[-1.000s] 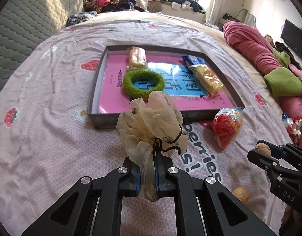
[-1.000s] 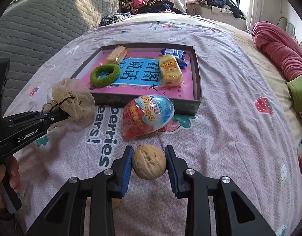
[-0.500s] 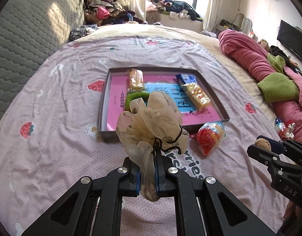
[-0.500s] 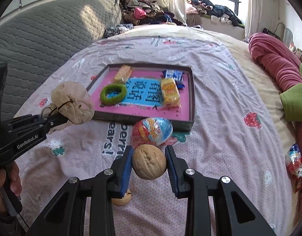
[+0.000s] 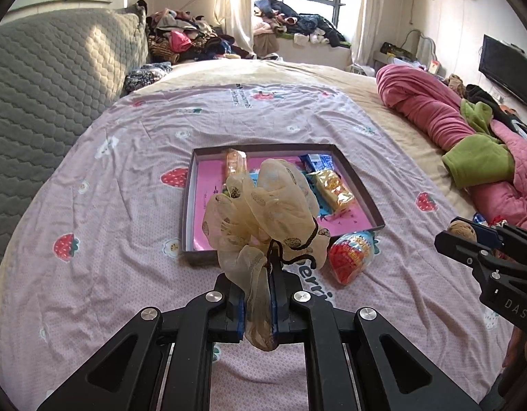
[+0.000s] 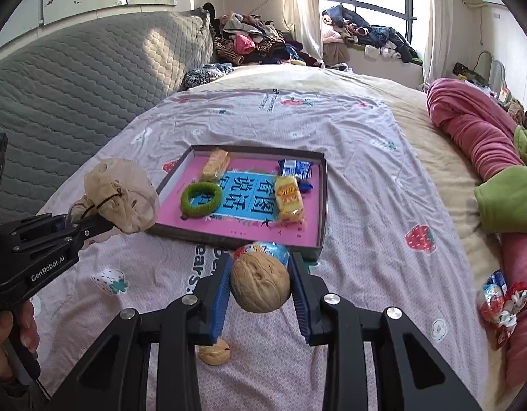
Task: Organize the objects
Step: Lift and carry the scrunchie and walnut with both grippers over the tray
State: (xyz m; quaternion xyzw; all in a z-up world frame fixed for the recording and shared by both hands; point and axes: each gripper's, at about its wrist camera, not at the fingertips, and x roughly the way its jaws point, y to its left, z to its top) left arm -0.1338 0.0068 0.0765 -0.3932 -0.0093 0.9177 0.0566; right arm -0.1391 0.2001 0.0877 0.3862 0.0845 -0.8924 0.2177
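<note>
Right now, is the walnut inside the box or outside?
Outside: the walnut is held in the right gripper, above the bedsheet, short of the box.

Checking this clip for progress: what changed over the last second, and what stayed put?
Both claws rose from the bed; the box and sheet look farther below. The left claw carried the beige scrunchie up, the right claw the walnut. Nothing was released or newly taken. The green ring, the snack packets in the box, the egg-shaped packet and the second walnut stayed put.
</note>
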